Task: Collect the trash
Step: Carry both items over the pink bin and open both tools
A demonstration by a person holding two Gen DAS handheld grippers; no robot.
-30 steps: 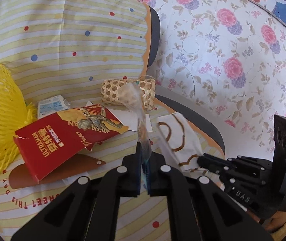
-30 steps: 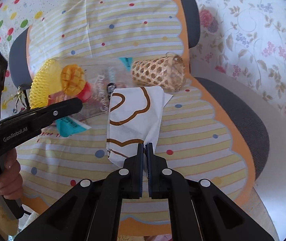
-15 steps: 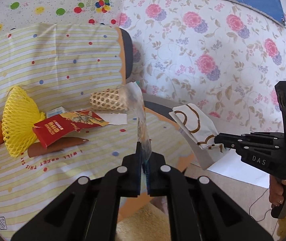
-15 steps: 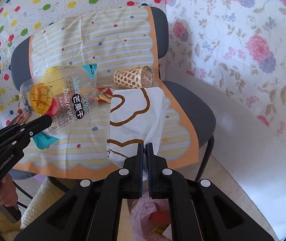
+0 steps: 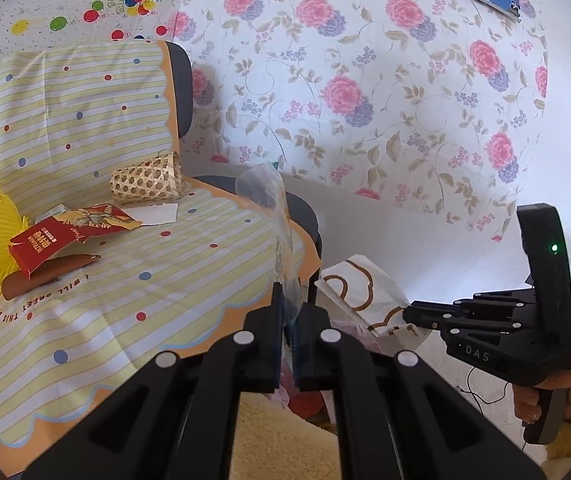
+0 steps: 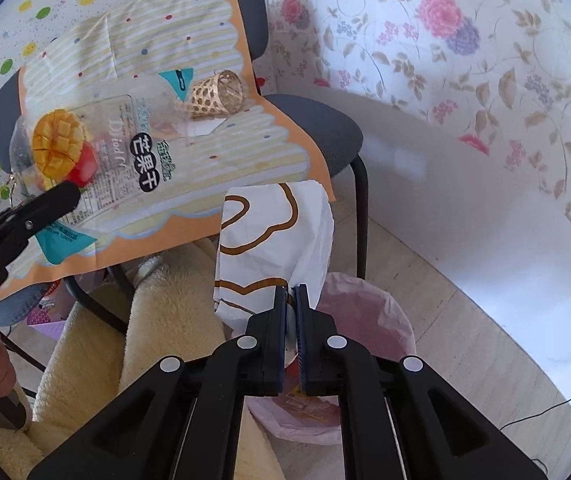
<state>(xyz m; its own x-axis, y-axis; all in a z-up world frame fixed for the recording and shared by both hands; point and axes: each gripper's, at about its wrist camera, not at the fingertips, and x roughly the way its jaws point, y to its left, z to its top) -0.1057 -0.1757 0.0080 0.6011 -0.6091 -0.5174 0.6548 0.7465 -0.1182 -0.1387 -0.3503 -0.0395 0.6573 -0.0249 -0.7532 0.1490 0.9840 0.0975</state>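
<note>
Gripping white wrapper [image 6: 273,236] in R gripper [image 6: 293,292] over pink-lined bin [image 6: 369,320]; L gripper [image 5: 290,304] clamps clear mango bag [image 6: 97,148] past chair edge [image 5: 305,216]

Floral wall covering [image 5: 365,92], grey chair [image 6: 317,128], seemingly pale tiled floor [image 6: 465,320]

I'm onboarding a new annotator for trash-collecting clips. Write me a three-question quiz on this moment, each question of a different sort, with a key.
1. True or false: the right gripper holds the white paper bag above the pink-lined bin.
2. What does the left gripper hold? A) the red box B) the clear mango packet C) the yellow net
3. Fill in: the wicker basket lies on its ____ on the chair.

Key: 1 true; 2 B; 3 side.
</note>
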